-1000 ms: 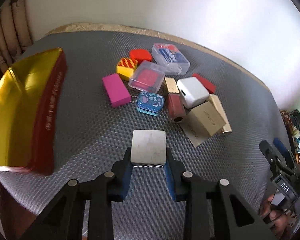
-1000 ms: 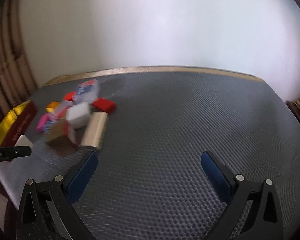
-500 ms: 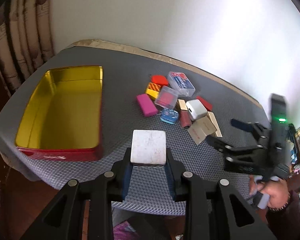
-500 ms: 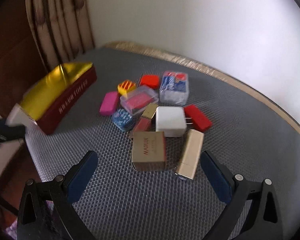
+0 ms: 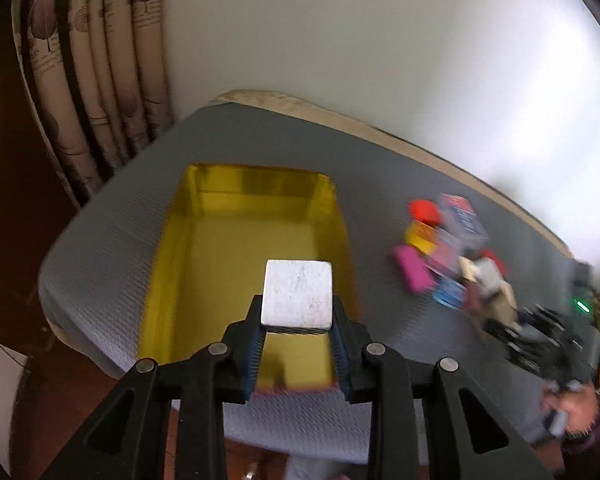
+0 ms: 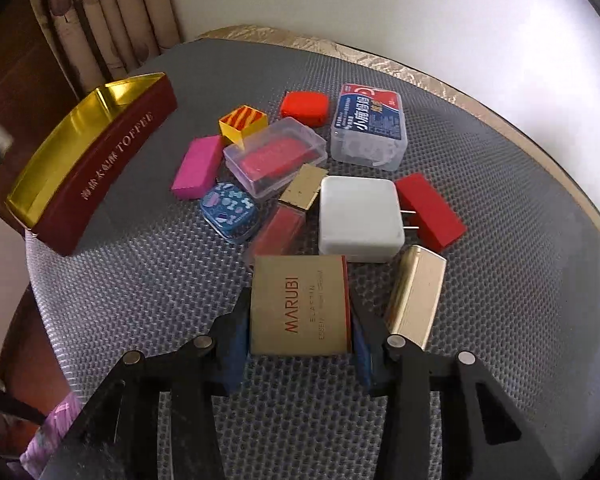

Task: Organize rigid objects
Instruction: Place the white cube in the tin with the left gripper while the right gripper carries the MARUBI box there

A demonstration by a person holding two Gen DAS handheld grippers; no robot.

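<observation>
Since a second ago, carried across from the pile to above the gold tin (image 5: pixel 244 248): white block (image 5: pixel 297 294), pinched in left gripper (image 5: pixel 297 344). Right gripper (image 6: pixel 298 340) jaws just closed, now pressing both sides of gold MARUBI box (image 6: pixel 298 306) on grey tabletop (image 6: pixel 500 280), beside white charger (image 6: pixel 358 218).

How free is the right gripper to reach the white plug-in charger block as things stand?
Probably not yet: the right gripper is shut on the tan MARUBI carton, which lies directly between it and the charger block.
</observation>
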